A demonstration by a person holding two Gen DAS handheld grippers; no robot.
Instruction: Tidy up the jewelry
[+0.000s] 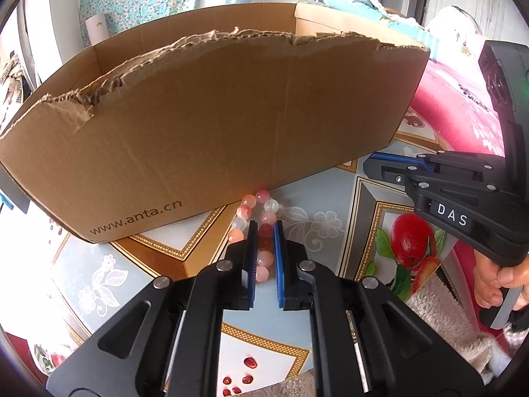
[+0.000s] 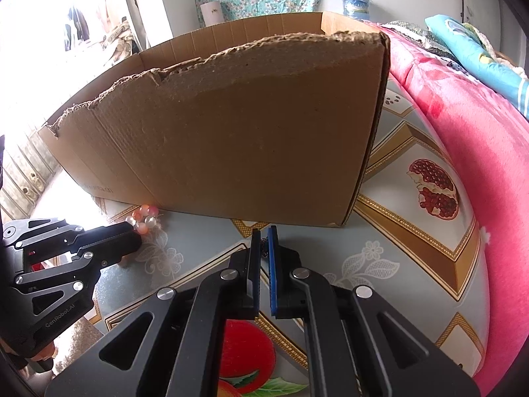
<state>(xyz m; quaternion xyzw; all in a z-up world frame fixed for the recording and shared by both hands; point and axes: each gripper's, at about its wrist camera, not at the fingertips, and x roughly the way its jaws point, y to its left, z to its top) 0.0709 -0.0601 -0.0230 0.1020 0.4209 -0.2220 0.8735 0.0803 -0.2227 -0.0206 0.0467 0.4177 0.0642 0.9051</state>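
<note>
A bracelet of pink, white and red beads point(image 1: 251, 211) lies on the patterned tablecloth against the foot of a torn cardboard box point(image 1: 215, 115). My left gripper point(image 1: 265, 228) is shut on its near side, with beads caught between the blue pads. The right wrist view shows that same bracelet point(image 2: 145, 220) at the left gripper's tip point(image 2: 132, 231). My right gripper point(image 2: 263, 231) points at the box point(image 2: 248, 132) with its pads nearly together. A thin dark chain point(image 2: 263, 248) shows in the narrow slit between them. It also appears in the left wrist view as the right gripper point(image 1: 373, 162), held by a hand point(image 1: 496, 284).
The box's near wall has a ragged torn top edge and its inside is hidden. A pink blanket point(image 2: 463, 139) borders the table on the right, with folded bedding point(image 2: 479, 49) behind it. The tablecloth point(image 2: 413, 248) carries fruit prints.
</note>
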